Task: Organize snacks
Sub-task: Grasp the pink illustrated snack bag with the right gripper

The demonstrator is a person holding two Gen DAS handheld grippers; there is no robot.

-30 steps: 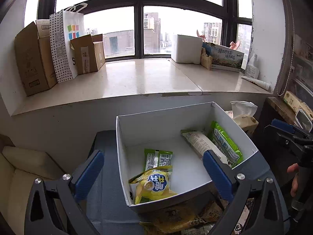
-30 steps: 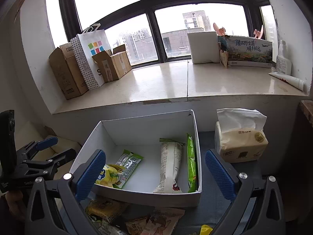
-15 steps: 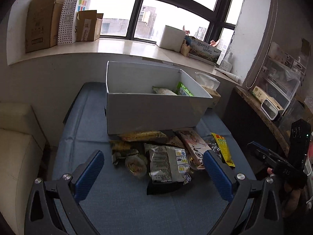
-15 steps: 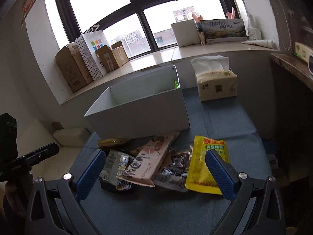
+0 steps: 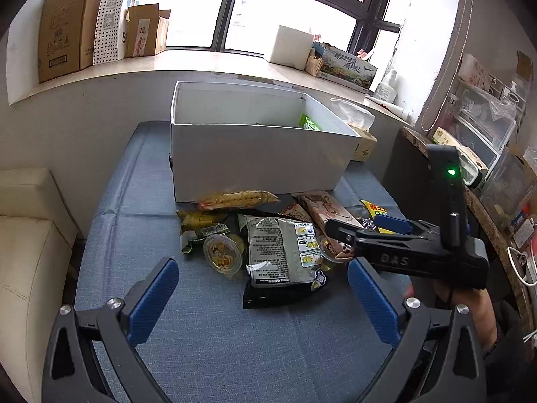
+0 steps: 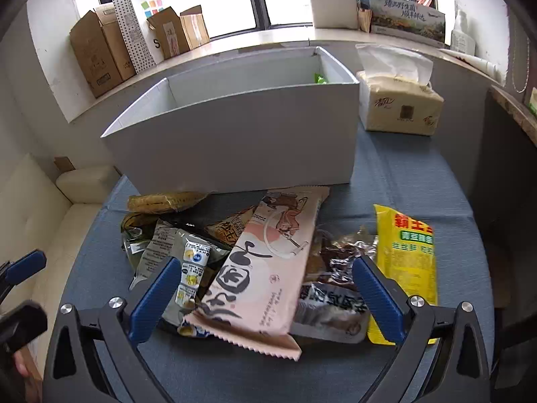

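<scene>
A white open box (image 5: 255, 154) stands at the back of the blue table; a green packet (image 5: 309, 122) shows inside it. The box also shows in the right wrist view (image 6: 241, 141). A pile of snack packets lies in front of it: a pink packet (image 6: 265, 268), a yellow packet (image 6: 407, 262), a grey packet (image 5: 280, 252), a jelly cup (image 5: 223, 255). My left gripper (image 5: 261, 299) is open and empty, just short of the pile. My right gripper (image 6: 265, 297) is open and low over the pink packet, its fingers either side of it. It also shows in the left wrist view (image 5: 369, 231).
A tissue pack (image 6: 399, 104) stands right of the box. Cardboard boxes (image 5: 67, 30) and a paper bag sit on the windowsill behind. A cream sofa (image 5: 27, 252) is left of the table. A dark counter (image 5: 486, 208) with storage bins is on the right.
Both grippers pulled back from above the box and dropped toward the snack pile in front of it. The right gripper came down over the pink packet. Both stayed open.
</scene>
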